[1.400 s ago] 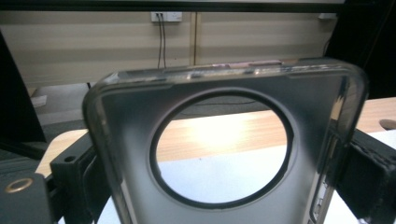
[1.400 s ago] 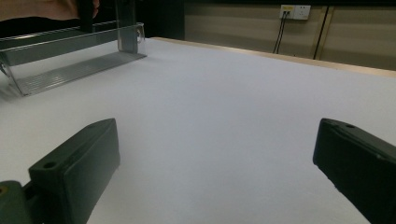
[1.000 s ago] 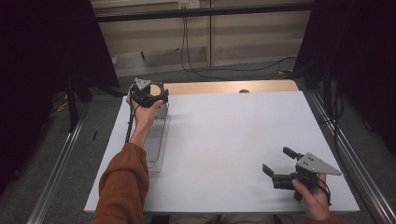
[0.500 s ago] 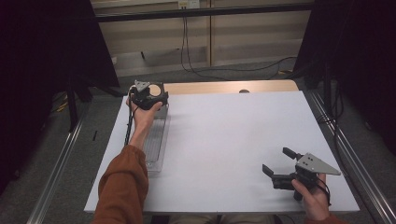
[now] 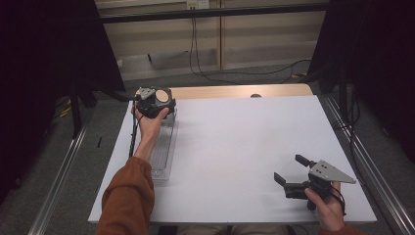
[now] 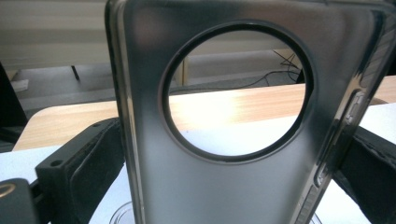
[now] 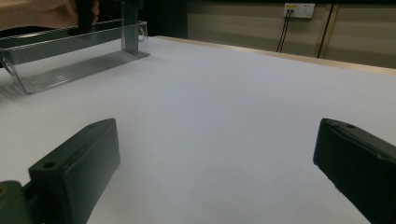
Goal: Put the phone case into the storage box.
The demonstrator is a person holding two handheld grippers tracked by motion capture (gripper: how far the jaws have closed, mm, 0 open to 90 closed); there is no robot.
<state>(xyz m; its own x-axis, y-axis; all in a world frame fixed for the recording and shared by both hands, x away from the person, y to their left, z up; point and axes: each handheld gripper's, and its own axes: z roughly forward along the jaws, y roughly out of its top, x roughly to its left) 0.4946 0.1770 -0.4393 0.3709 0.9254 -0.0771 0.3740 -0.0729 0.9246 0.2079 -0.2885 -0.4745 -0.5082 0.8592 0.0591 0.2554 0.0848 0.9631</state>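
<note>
1 phone case (image 6: 224, 154) | clamped upright between left tongs (image 5: 155, 100)

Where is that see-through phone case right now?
The phone case stands upright between the left gripper's jaws, at the table's far left, over the far end of the clear tray.

left tool (image 5: 155, 102) up at the far end of the clear rack (image 5: 164, 147), right tool (image 5: 292, 172) low on the white surface (image 5: 235, 147)
</note>
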